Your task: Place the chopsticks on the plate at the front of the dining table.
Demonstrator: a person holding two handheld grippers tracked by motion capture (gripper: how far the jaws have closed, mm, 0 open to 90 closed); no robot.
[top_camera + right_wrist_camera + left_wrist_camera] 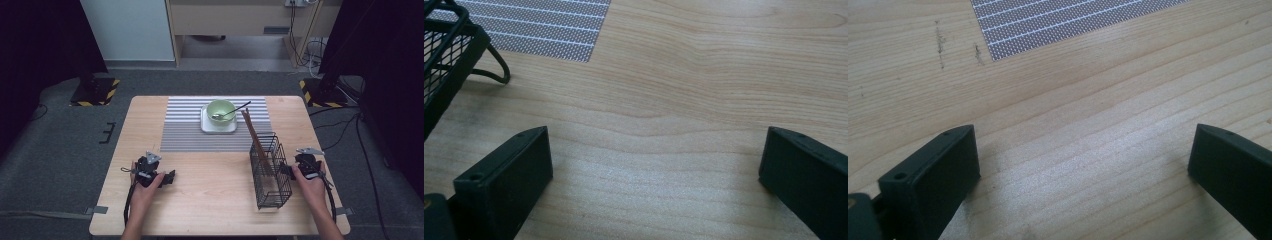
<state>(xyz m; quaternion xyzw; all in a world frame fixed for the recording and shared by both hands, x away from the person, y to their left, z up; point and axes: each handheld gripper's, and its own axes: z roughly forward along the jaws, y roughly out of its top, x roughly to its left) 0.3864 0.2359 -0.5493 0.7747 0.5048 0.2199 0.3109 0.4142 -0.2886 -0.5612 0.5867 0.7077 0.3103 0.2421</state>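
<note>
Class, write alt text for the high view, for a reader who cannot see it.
A person's hands rest two open tongs, left tongs and right tongs, on a wooden table. A black wire basket holding wooden chopsticks stands beside the right tongs. Behind, a green bowl with a spoon sits on a striped mat.

Nothing here carries writing I can read: no label, brand, number or sign on the light wooden table [210, 195], the grey striped placemat [185, 130], the black wire basket [270, 175] or the pale green bowl [220, 111].
</note>
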